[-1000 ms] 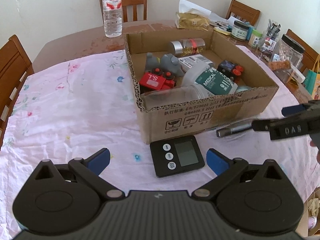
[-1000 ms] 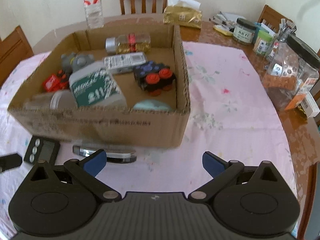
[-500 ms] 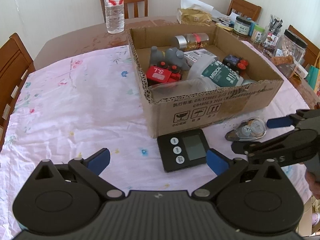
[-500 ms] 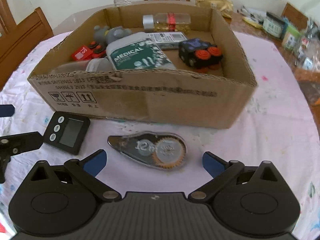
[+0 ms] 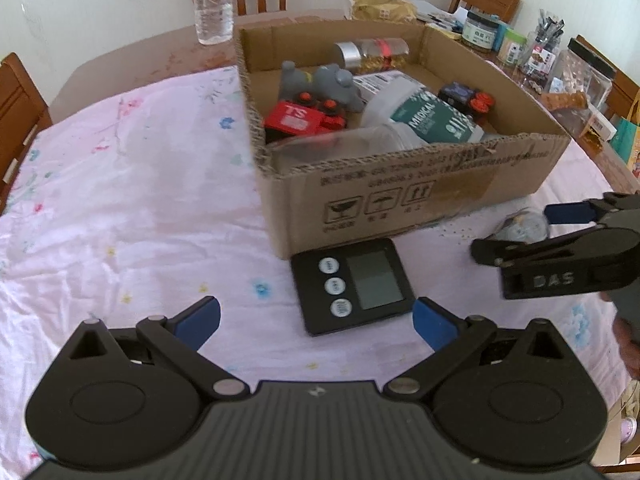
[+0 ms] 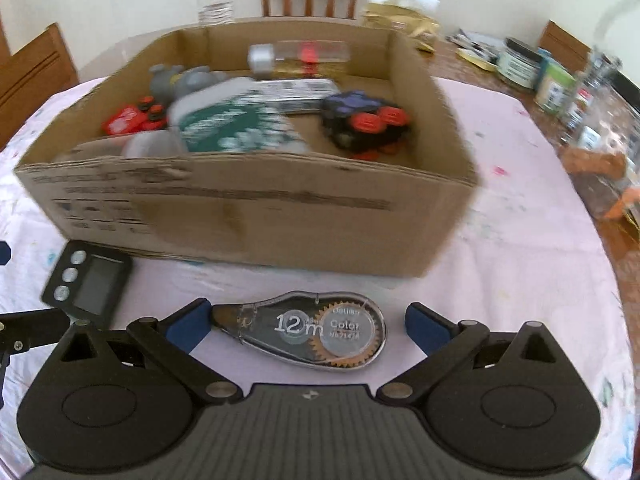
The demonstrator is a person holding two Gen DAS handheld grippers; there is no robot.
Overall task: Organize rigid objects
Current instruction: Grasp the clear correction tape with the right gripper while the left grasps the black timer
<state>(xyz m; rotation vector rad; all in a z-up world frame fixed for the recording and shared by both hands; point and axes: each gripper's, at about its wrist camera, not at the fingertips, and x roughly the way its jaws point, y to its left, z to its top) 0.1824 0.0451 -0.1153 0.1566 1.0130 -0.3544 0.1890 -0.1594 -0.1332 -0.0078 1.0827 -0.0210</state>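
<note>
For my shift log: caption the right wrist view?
Open right gripper straddles the correction tape dispenser before the cardboard box.

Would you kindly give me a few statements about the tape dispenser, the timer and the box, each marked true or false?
1. The clear teardrop-shaped correction tape dispenser lies on the pink floral tablecloth, outside the brown cardboard box. True.
2. The right gripper is shut on the dispenser. False: its blue fingertips stand open on either side of it.
3. The black square digital timer is inside the box. False: it lies on the cloth in front of the box.
4. The left gripper is open and holds nothing. True.
5. The box is empty. False: it holds a red toy truck and a green-labelled medical bottle, among other things.
</note>
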